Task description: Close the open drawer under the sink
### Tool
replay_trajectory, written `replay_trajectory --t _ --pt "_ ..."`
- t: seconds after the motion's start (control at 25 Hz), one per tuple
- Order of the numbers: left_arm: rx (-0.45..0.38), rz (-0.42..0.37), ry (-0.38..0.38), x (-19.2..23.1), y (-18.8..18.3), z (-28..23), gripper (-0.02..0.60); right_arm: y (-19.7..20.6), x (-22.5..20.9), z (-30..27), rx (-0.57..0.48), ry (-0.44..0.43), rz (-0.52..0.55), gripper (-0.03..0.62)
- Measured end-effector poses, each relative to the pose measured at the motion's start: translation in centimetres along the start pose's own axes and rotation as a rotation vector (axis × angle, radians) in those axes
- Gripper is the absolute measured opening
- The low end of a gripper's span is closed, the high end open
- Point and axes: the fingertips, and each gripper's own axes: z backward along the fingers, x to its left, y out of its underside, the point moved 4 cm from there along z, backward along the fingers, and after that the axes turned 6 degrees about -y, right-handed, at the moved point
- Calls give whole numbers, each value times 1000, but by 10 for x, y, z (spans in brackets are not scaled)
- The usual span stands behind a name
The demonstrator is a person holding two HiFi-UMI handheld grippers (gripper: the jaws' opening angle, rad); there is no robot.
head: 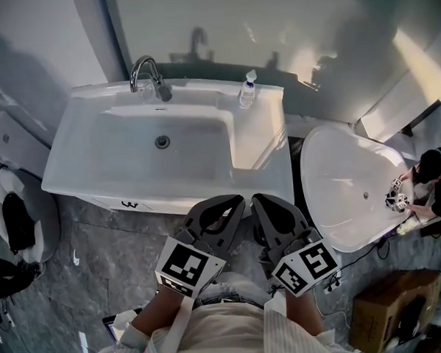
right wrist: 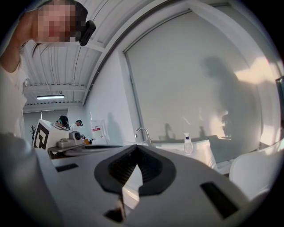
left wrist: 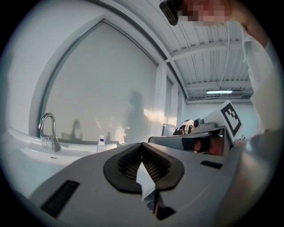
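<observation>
The white sink [head: 257, 179] with a chrome faucet [head: 147, 74] and a small spray bottle [head: 247, 89] fills the middle of the head view. Below its front rim a narrow white strip of the drawer [head: 126, 204] shows, with a small black mark on it. My left gripper [head: 234, 202] and right gripper [head: 260, 201] are held side by side near my body, tips at the sink's front edge, right of that strip. Both are shut with nothing between the pads. The faucet [left wrist: 49, 132] and bottle [right wrist: 188, 144] lie beyond the left gripper [left wrist: 142, 144] and right gripper [right wrist: 136, 146].
A white oval tub [head: 346, 180] stands to the right of the sink, with a person [head: 434, 174] working at its far side. A cardboard box [head: 393, 299] sits on the grey marble floor at bottom right. A white and black fixture [head: 20, 219] is at the left edge.
</observation>
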Motion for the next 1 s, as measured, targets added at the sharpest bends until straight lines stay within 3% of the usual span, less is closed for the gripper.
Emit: replay_trajectory --t 1.0 --pt "24 1 23 -6 5 -1 15 9 3 -1 50 -5 -20 9"
